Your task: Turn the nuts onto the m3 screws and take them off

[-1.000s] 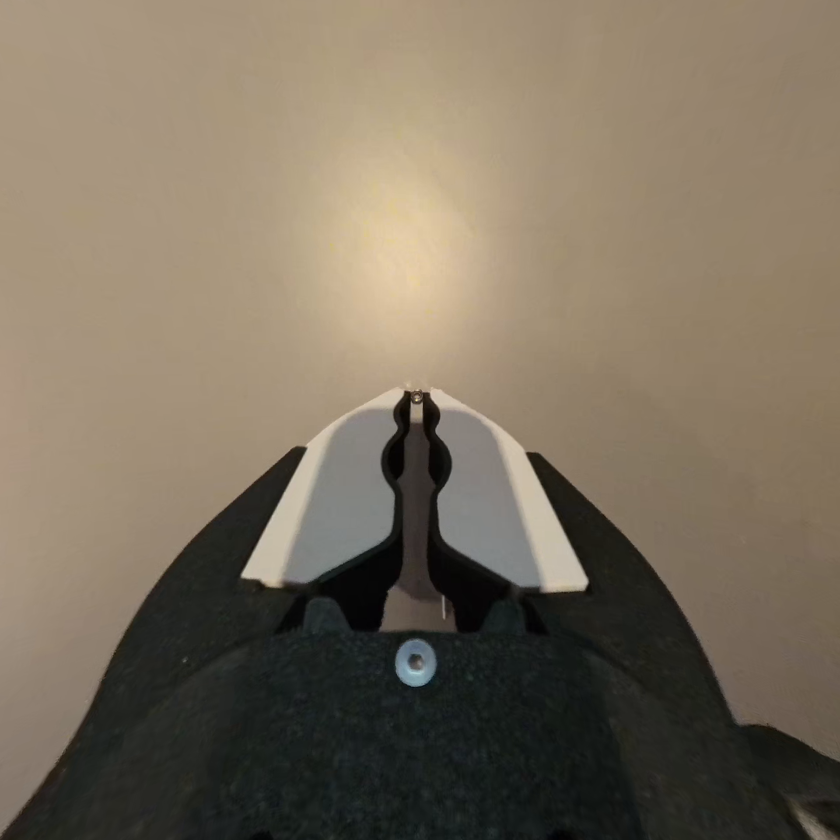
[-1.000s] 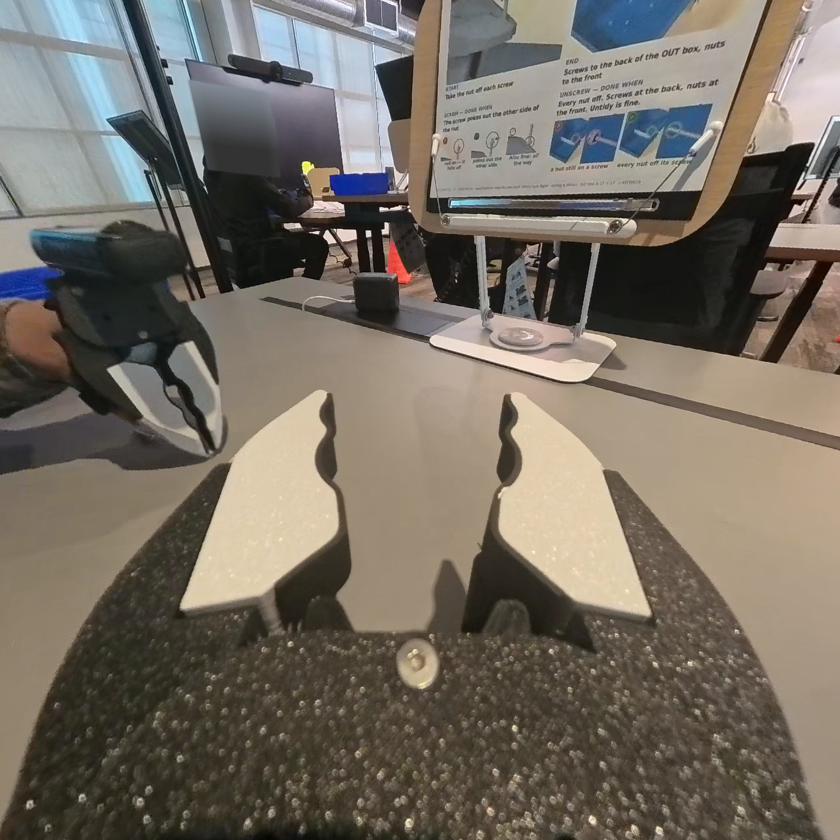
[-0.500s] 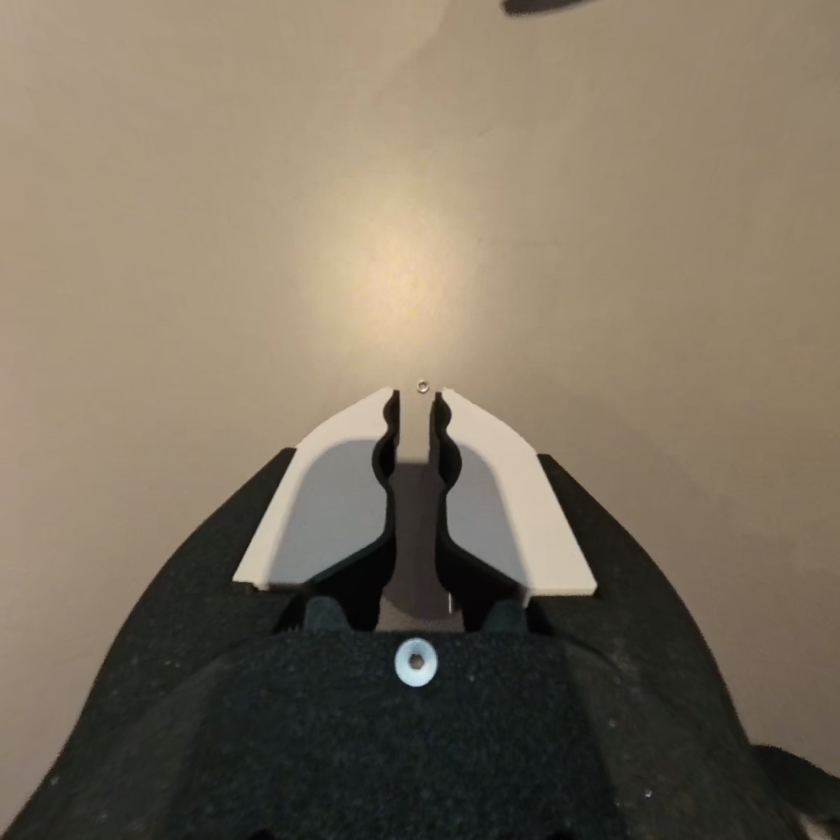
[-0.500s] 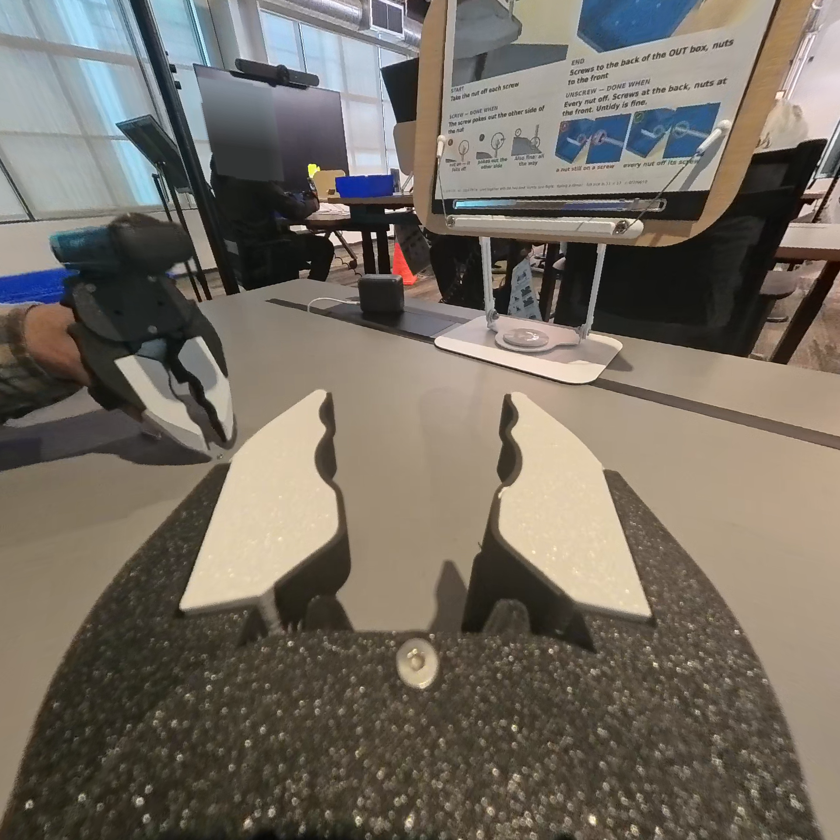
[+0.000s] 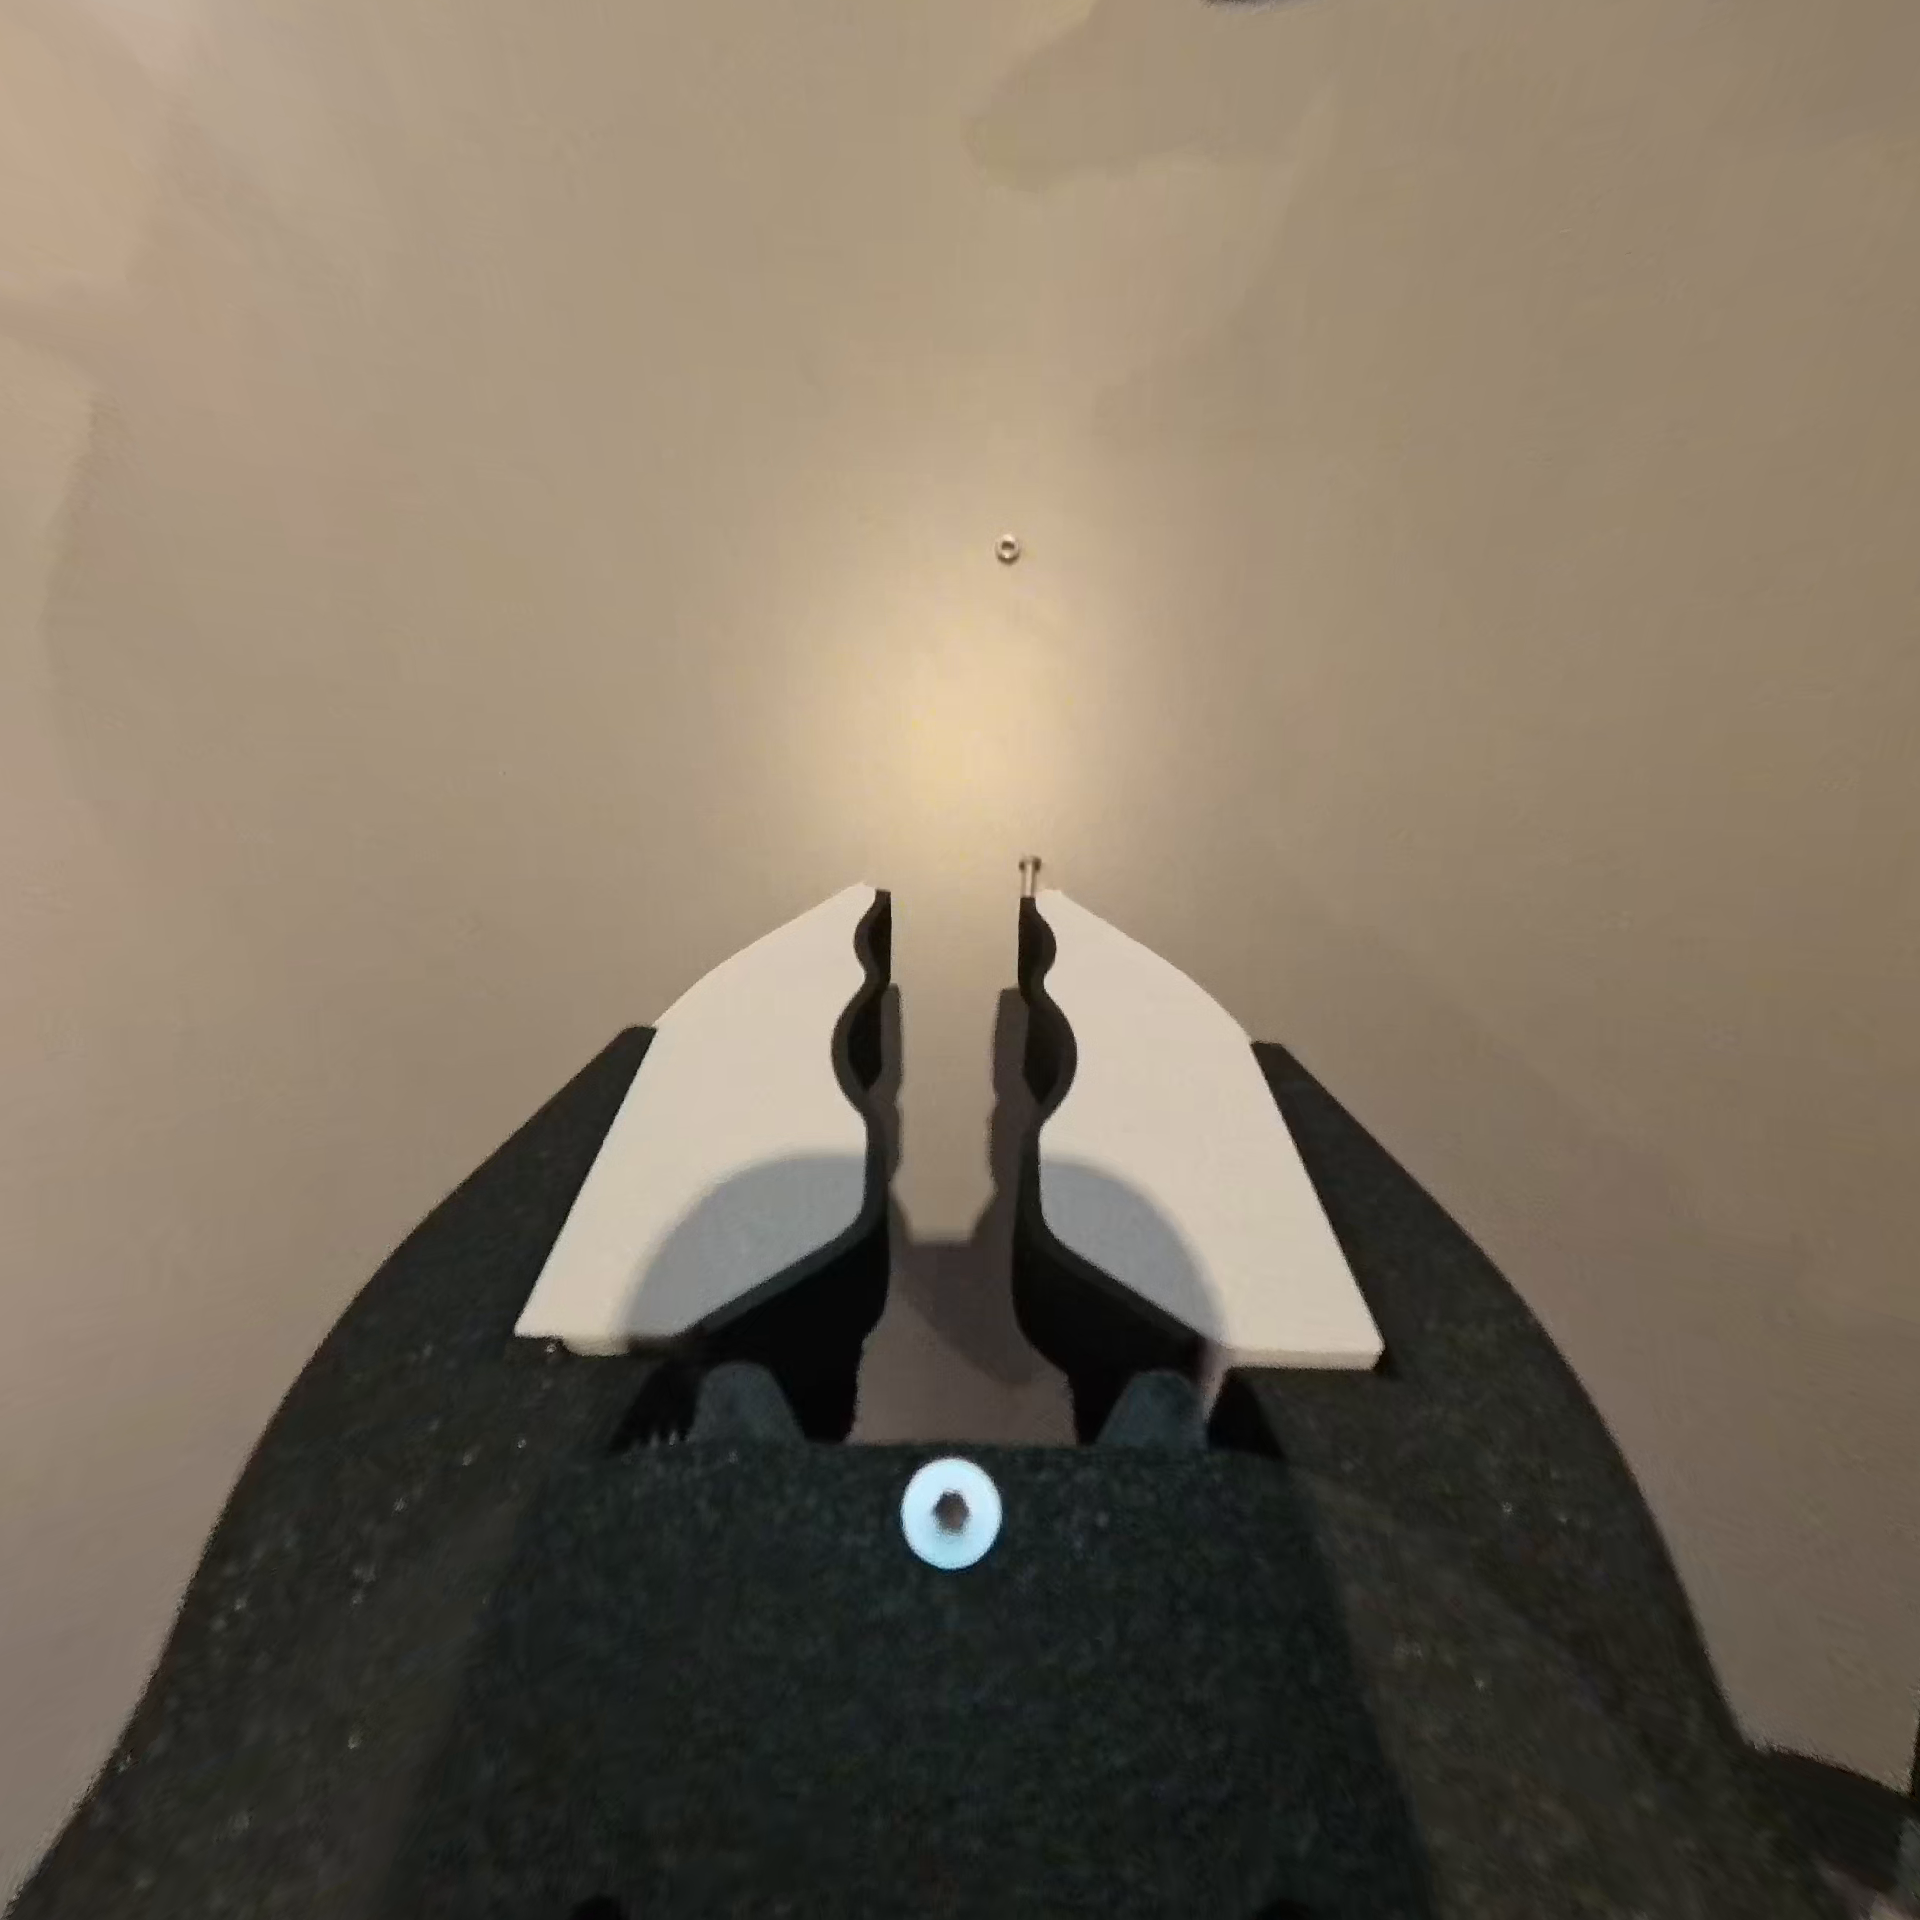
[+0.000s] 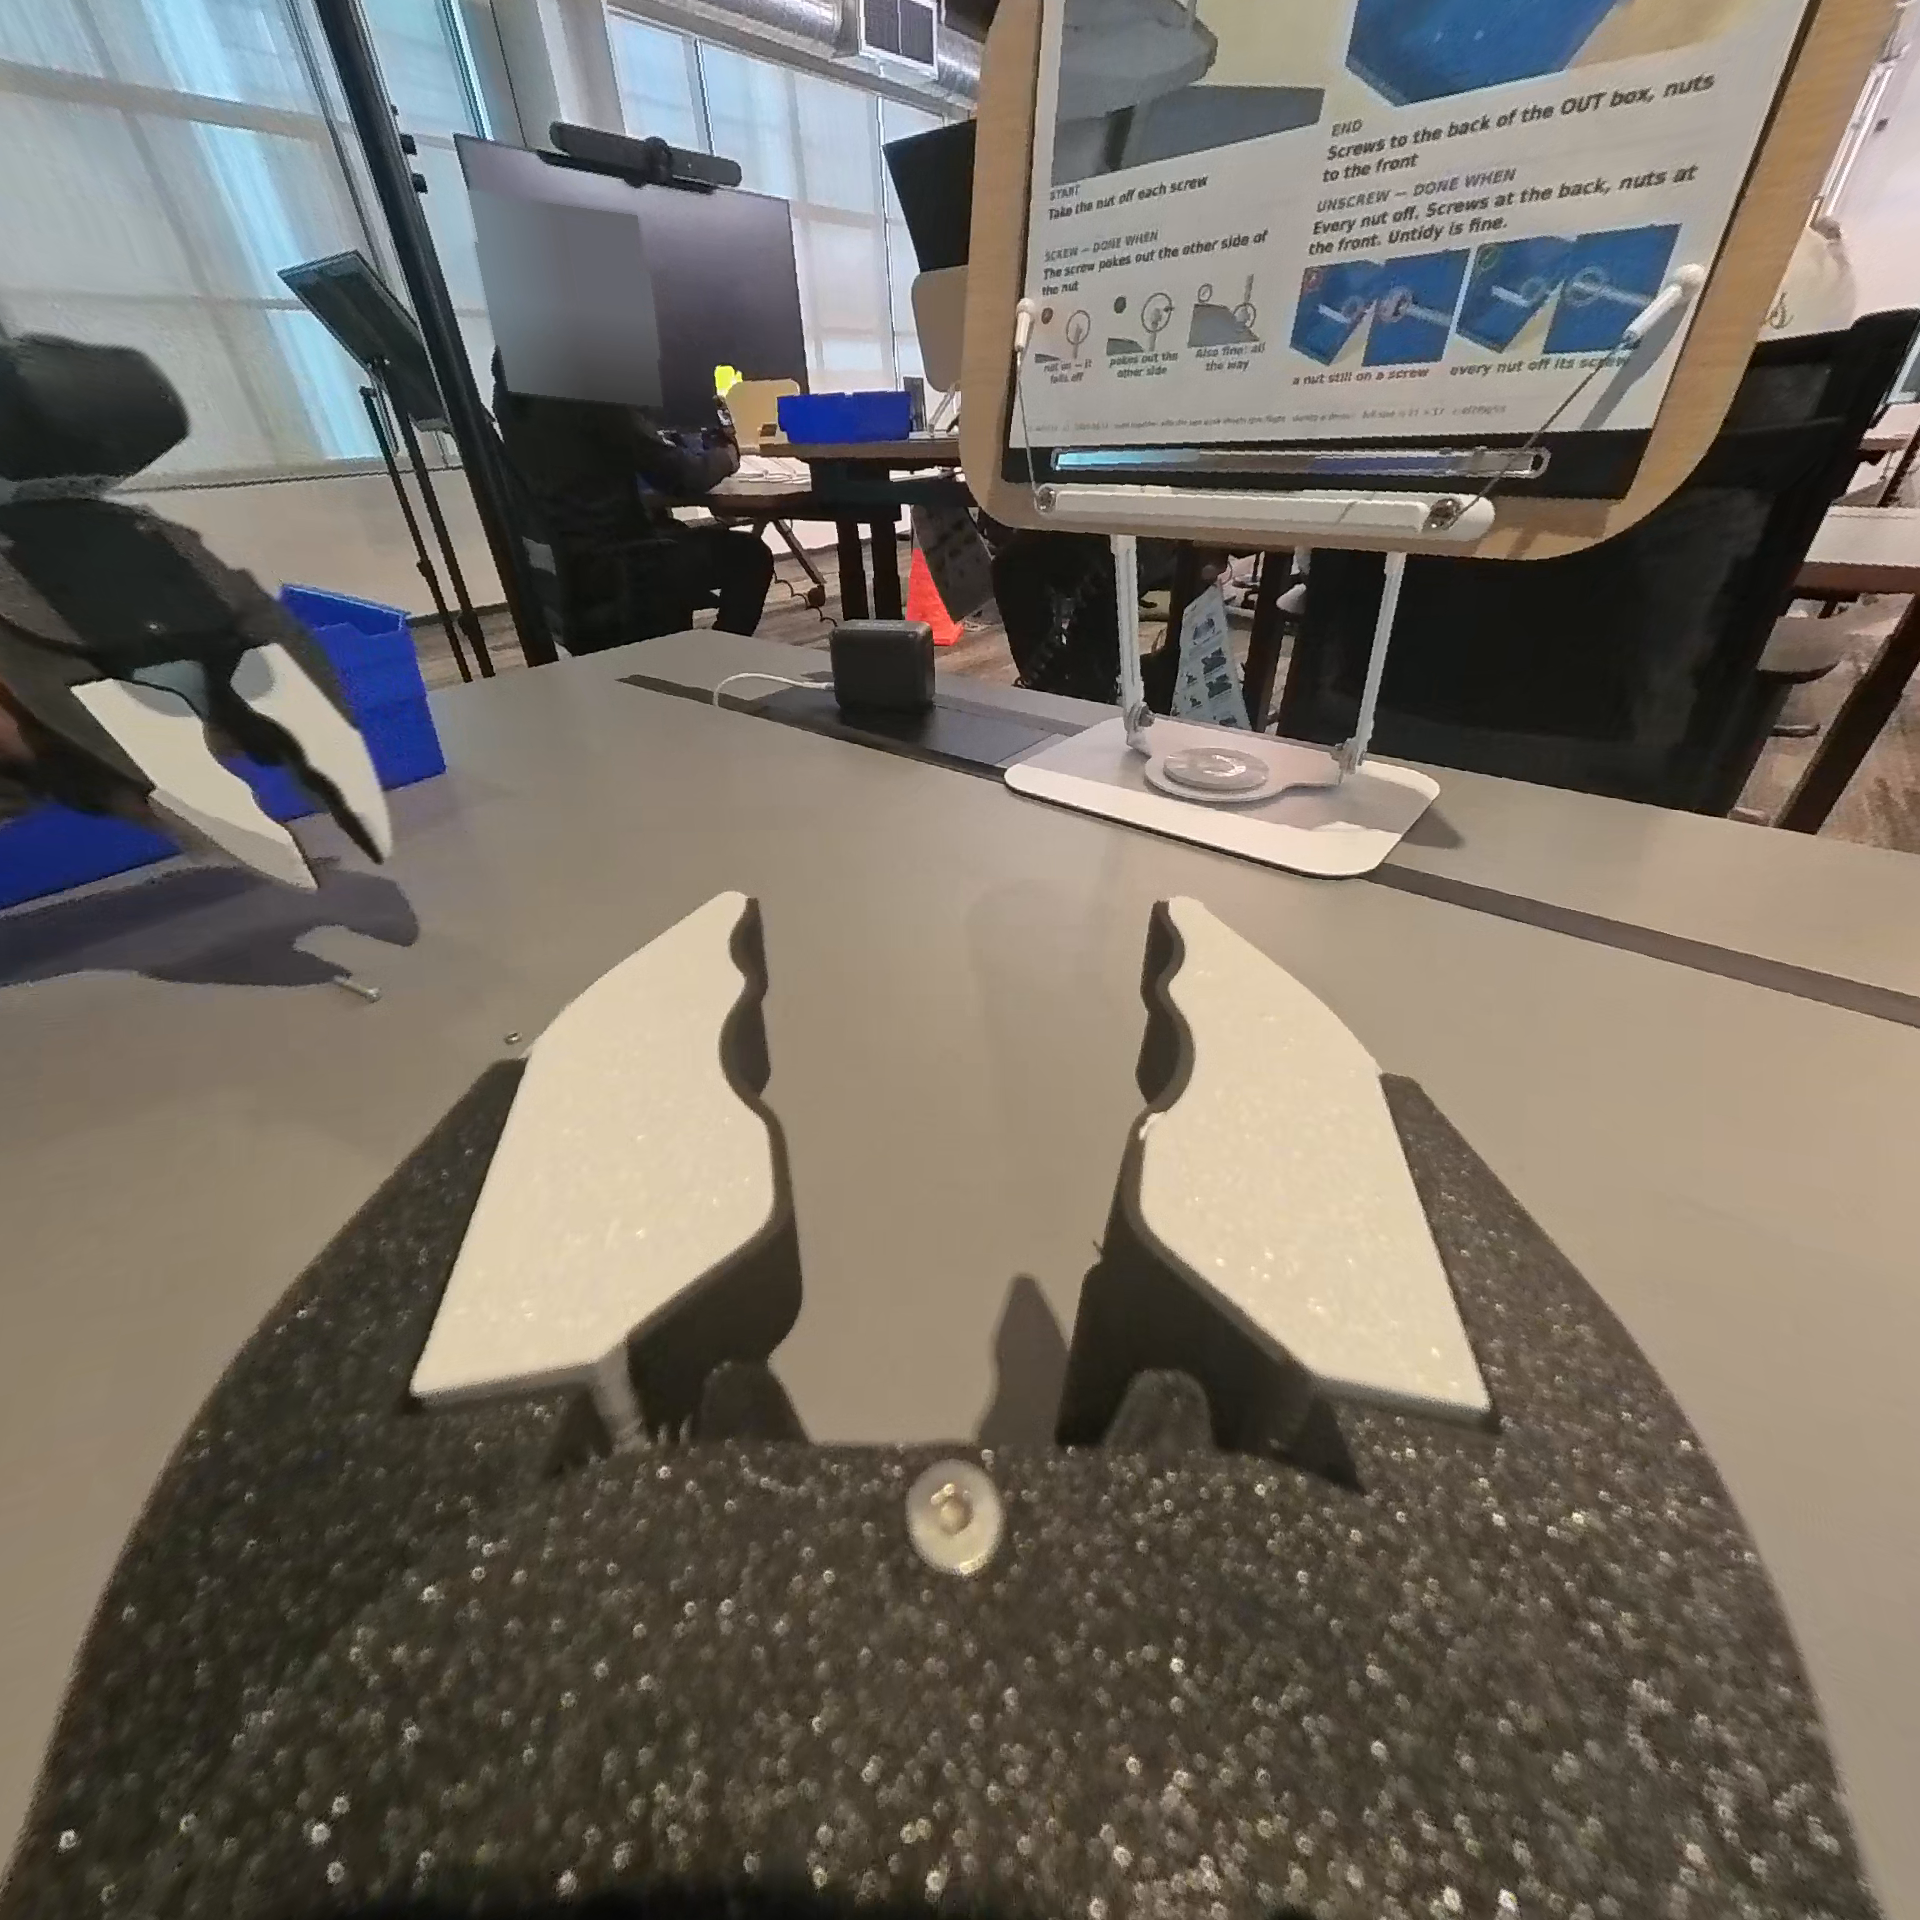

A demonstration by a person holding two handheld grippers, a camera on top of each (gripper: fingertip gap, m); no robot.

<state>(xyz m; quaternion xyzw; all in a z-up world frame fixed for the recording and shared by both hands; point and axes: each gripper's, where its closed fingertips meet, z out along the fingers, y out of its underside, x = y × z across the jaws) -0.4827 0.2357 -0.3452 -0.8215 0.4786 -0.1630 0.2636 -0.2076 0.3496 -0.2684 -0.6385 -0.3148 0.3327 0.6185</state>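
My left gripper [image 5: 951, 896] is open and holds nothing. It hangs above the grey table [image 5: 416, 520]. A small screw [image 5: 1029, 871] lies on the table just past its right fingertip. A tiny nut [image 5: 1006, 548] lies apart from the screw, farther ahead. The right wrist view shows the left gripper [image 6: 343, 862] raised at the left, with the screw [image 6: 364, 992] and the nut [image 6: 510, 1037] lying on the table [image 6: 935, 831] below it. My right gripper [image 6: 954, 906] is wide open and empty, low over the table near the nut.
A board with an instruction sheet [image 6: 1351, 239] stands on a white base [image 6: 1226, 790] at the back right. A black cube with a white cable [image 6: 881, 665] sits behind the middle. Blue bins [image 6: 364, 686] stand at the left. A person sits at a far desk. My hands' fingertips stand some 30 cm from each other. My left tips are roughly 10 cm from the tiny nut [image 5: 1006, 548].
My left gripper was shut on a small metal part, then opened and let it go. It has since lifted and drawn back. The right gripper stayed open and barely moved.
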